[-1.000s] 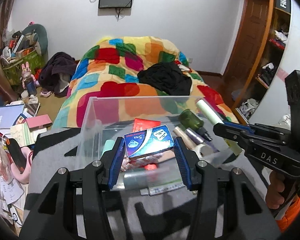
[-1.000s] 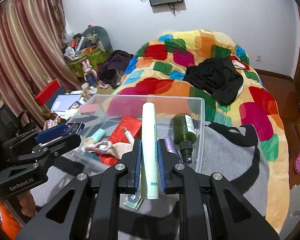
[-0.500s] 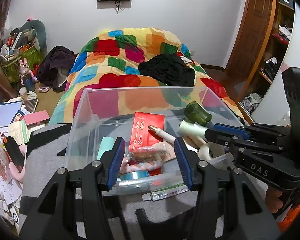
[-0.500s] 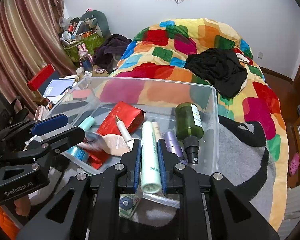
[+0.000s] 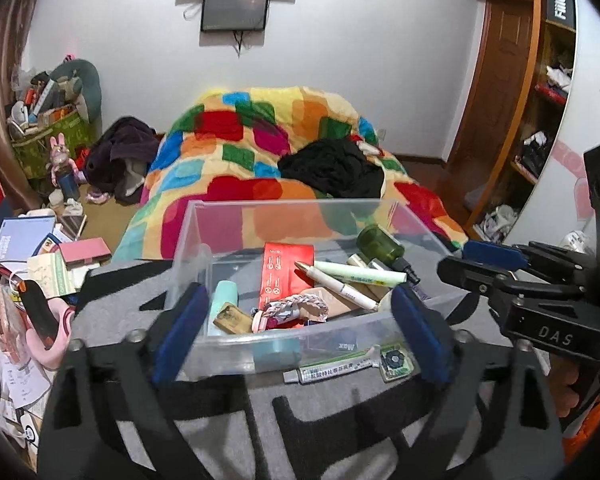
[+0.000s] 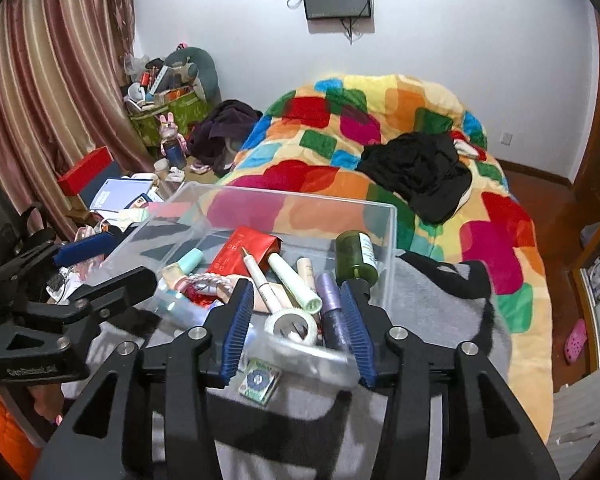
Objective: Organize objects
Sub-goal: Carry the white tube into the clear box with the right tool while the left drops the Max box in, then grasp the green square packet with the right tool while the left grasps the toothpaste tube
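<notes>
A clear plastic bin (image 5: 284, 202) sits on a grey blanket and holds several small items. My left gripper (image 5: 300, 332) hovers at its near wall, jaws opening wide with nothing between them. In the right wrist view my right gripper (image 6: 298, 330) stands over the bin's (image 6: 392, 240) near corner, jaws opening and not pressing on anything. The pale green tube (image 6: 294, 282) lies loose in the bin beside a white pen (image 6: 258, 276), a tape roll (image 6: 292, 324) and a green bottle (image 6: 356, 256). A red packet (image 5: 284, 272) and a braided band (image 5: 296, 306) lie further left.
On the blanket in front of the bin lie a small tube (image 5: 332, 370) and a small square packet (image 5: 396, 360). A bed with a patchwork quilt (image 5: 260, 152) is behind. Books and clutter (image 5: 32, 248) fill the floor at left; wooden shelves (image 5: 540, 100) stand right.
The left jaws let go of a blue box and spread wide. The right jaws released the pale green tube, which now lies in the bin. Both grippers drew back.
</notes>
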`<act>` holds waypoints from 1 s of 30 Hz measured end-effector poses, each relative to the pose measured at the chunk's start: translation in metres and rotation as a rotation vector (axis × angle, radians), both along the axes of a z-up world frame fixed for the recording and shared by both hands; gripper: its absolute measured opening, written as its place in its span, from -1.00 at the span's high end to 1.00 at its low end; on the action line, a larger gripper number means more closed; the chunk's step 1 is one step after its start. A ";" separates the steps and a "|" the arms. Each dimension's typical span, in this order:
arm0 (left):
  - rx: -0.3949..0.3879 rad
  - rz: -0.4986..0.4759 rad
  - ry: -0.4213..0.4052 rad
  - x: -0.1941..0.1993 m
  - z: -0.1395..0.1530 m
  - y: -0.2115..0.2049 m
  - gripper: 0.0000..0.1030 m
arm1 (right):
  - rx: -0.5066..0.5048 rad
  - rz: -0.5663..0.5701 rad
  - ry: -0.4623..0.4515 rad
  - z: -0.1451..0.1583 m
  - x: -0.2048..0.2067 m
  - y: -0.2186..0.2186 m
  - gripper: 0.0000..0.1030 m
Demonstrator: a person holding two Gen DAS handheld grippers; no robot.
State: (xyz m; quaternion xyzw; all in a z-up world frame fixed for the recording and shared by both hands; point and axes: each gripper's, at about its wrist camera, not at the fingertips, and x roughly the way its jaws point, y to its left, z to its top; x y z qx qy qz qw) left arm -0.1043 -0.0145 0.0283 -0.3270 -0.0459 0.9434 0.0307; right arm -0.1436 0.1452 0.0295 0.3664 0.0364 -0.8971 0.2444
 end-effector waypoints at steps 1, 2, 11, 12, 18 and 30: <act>-0.001 0.004 0.013 0.004 0.002 0.000 -0.88 | 0.000 -0.004 0.009 0.002 0.005 0.002 0.08; -0.003 0.011 0.022 0.008 0.003 -0.001 -0.92 | 0.000 -0.005 0.013 0.002 0.010 0.004 0.04; 0.052 0.010 -0.050 0.026 -0.013 -0.014 -0.98 | 0.023 -0.005 -0.033 -0.021 0.036 0.010 -0.06; 0.062 0.009 -0.057 0.028 -0.017 -0.014 -0.98 | 0.030 -0.002 -0.043 -0.026 0.036 0.009 -0.06; 0.067 0.005 -0.084 0.037 -0.035 -0.014 -0.98 | 0.081 0.025 -0.113 -0.057 0.030 -0.009 -0.05; -0.036 0.009 -0.200 0.019 -0.065 -0.003 -0.64 | 0.123 0.074 -0.196 -0.088 0.017 -0.030 0.47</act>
